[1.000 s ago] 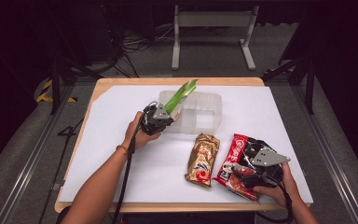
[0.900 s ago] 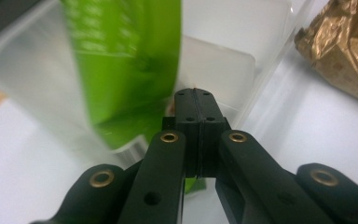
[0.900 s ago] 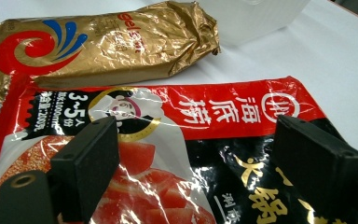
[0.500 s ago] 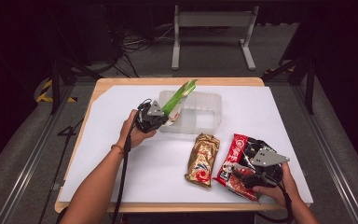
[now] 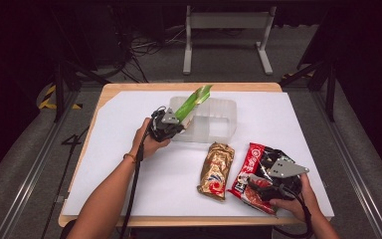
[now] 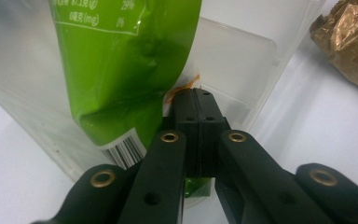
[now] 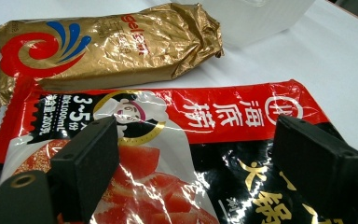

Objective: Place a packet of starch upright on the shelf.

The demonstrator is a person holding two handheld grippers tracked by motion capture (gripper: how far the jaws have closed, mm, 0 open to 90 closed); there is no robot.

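My left gripper (image 5: 173,124) (image 6: 196,100) is shut on the lower edge of a green packet (image 5: 195,101) (image 6: 126,70). It holds the packet tilted up over the near left corner of a clear plastic container (image 5: 216,127) (image 6: 242,60). My right gripper (image 5: 252,182) (image 7: 205,154) stands open at the front right. Its jaws are spread wide just above a red and black soup-base packet (image 5: 251,158) (image 7: 233,116) that lies flat on the table. A gold packet (image 5: 216,169) (image 7: 107,46) (image 6: 349,42) lies to the left of the red one.
White paper (image 5: 124,129) covers the wooden table (image 5: 189,86). The clear container stands at the middle back. Dark floor, cables and a metal stand (image 5: 226,22) lie beyond the far edge.
The left gripper has shifted only slightly with the green packet by the container. The right gripper has stayed put over the red packet.
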